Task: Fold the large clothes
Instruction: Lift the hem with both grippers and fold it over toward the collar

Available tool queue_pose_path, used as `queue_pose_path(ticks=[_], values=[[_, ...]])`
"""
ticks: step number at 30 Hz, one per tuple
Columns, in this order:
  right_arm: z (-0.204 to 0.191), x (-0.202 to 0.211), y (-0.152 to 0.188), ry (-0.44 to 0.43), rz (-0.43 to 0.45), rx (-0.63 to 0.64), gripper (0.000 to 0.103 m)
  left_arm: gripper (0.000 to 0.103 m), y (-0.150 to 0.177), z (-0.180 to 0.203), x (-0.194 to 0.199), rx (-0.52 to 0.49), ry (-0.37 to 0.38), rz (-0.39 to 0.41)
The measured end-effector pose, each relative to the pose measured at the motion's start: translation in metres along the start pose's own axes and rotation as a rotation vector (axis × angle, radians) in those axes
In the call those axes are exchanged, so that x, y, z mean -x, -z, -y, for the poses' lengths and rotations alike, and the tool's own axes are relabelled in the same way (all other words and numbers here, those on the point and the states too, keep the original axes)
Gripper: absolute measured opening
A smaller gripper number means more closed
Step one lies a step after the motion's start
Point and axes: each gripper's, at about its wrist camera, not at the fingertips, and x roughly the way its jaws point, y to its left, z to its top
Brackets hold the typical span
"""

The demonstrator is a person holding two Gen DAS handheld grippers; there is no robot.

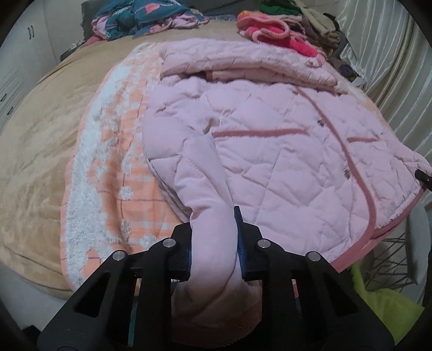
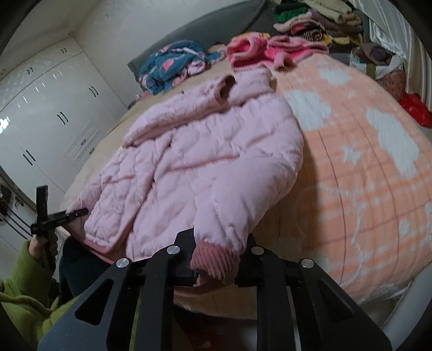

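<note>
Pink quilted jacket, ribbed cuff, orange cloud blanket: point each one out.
Pink quilted jacket point(image 1: 270, 151): left wrist view, quilted front panel.
Ribbed cuff point(image 2: 216, 260): right wrist view, darker pink knit at the sleeve end.
Orange cloud blanket point(image 2: 364, 189): right wrist view, bare striped area beside the jacket.

A pink quilted jacket point(image 2: 194, 162) lies spread on the bed, partly over a peach blanket point(image 2: 364, 175) patterned with white clouds and stars. The right gripper point(image 2: 216, 259) is clamped on the ribbed, darker pink cuff point(image 2: 214, 263) of one sleeve, the sleeve end bunched between its black jaws. At the far left the left gripper point(image 2: 78, 212) pinches the jacket's lower edge, held by a hand point(image 2: 43, 244) coming out of a lime-green sleeve point(image 2: 19, 294). Beyond the jacket sit a crumpled blue patterned garment point(image 2: 172, 67), a bright pink and red one point(image 2: 259, 48), and a stack of folded clothes point(image 2: 318, 24). White wardrobe doors point(image 2: 46, 108) line the left wall.
</note>
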Motion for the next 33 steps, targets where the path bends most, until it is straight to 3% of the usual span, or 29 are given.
queue_pose_path(ticks=[13, 23, 33], values=[[-0.018, 0.019, -0.039, -0.042, 0.149, -0.013, 0.016, 0.013, -0.038, 0.006, 0.03, 0.025, 0.042, 0.128], [-0.018, 0.018, -0.068, -0.045, 0.203, -0.055, 0.015, 0.013, -0.066, -0.003, 0.045, 0.072, 0.051, 0.205], [-0.032, 0.014, -0.109, -0.037, 0.242, -0.008, 0.015, 0.013, -0.09, -0.004, 0.052, 0.078, 0.051, 0.245]])
